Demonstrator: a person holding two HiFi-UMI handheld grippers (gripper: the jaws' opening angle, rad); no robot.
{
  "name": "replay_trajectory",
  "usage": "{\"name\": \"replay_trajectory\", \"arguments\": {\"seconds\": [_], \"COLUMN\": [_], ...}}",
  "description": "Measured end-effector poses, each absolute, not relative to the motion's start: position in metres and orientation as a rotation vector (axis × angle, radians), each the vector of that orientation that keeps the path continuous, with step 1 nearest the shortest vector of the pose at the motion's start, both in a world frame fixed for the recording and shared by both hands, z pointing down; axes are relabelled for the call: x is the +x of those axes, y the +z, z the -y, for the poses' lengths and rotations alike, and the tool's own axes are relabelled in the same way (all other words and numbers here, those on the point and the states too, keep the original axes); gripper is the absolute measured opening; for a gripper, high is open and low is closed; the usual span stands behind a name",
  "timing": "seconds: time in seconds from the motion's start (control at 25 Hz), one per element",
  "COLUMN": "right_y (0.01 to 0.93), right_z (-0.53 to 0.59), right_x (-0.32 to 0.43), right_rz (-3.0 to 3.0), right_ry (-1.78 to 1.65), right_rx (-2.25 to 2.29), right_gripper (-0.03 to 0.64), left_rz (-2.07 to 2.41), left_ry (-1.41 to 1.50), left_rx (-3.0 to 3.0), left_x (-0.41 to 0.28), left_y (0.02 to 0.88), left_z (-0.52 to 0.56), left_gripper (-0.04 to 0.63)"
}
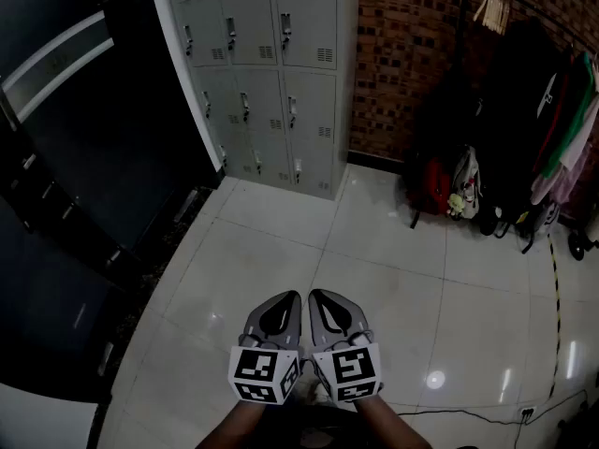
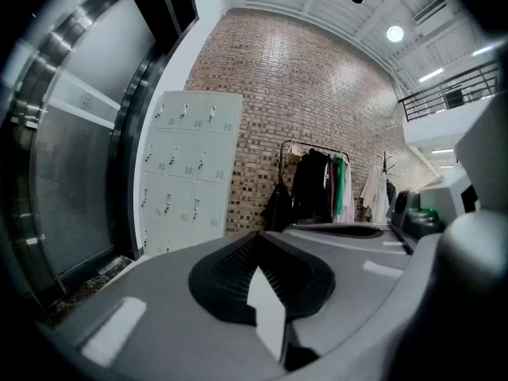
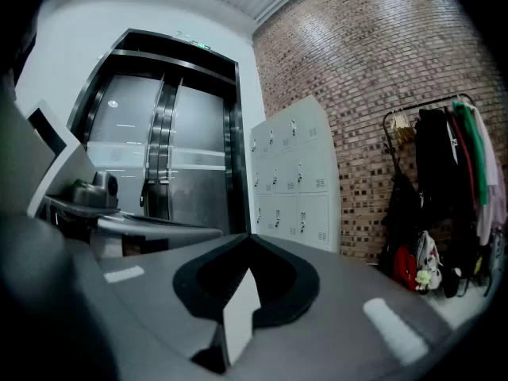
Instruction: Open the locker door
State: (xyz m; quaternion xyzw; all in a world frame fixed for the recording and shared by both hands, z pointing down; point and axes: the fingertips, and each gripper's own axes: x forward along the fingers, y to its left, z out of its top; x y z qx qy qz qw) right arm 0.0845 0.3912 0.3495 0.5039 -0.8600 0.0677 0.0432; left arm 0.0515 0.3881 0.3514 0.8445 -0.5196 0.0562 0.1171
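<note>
A bank of grey lockers (image 1: 267, 73) stands against the brick wall at the far side of the tiled floor, all its doors closed, each with a small handle. The same lockers (image 2: 190, 177) show in the left gripper view and the lockers (image 3: 294, 185) in the right gripper view. My left gripper (image 1: 281, 299) and right gripper (image 1: 321, 297) are held side by side low in the head view, well short of the lockers. Both are shut with nothing between their jaws.
A clothes rack (image 1: 524, 120) with dark coats and bags stands at the right against the brick wall (image 1: 402, 54). Dark glass doors (image 1: 84, 138) fill the left side. A cable (image 1: 487, 417) runs across the white tiles at the lower right.
</note>
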Motion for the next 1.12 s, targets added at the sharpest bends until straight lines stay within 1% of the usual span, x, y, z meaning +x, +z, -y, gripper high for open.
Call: {"name": "replay_trajectory", "arguments": {"seconds": [0.24, 0.48, 0.84, 1.12], "right_y": [0.36, 0.369, 0.362, 0.356], "right_z": [-0.363, -0.308, -0.202, -0.151], "right_x": [0.086, 0.075, 0.027, -0.004], "right_rz": [2.594, 2.543, 2.495, 2.469], "right_ry": [0.216, 0.22, 0.212, 0.199], "right_rx": [1.566, 1.586, 1.613, 1.657], "right_gripper": [0.0, 0.0, 0.005, 0.005], "left_rz": [1.491, 1.448, 1.427, 1.381], "left_ry": [0.153, 0.137, 0.122, 0.134], "left_rx": [2.464, 2.475, 2.484, 2.504], "left_x": [0.049, 0.041, -0.013, -0.044], "left_y": [0.364, 0.374, 0.368, 0.369], "left_z": [-0.357, -0.3, -0.191, -0.14], "left_gripper": [0.006, 0.006, 0.006, 0.006]}}
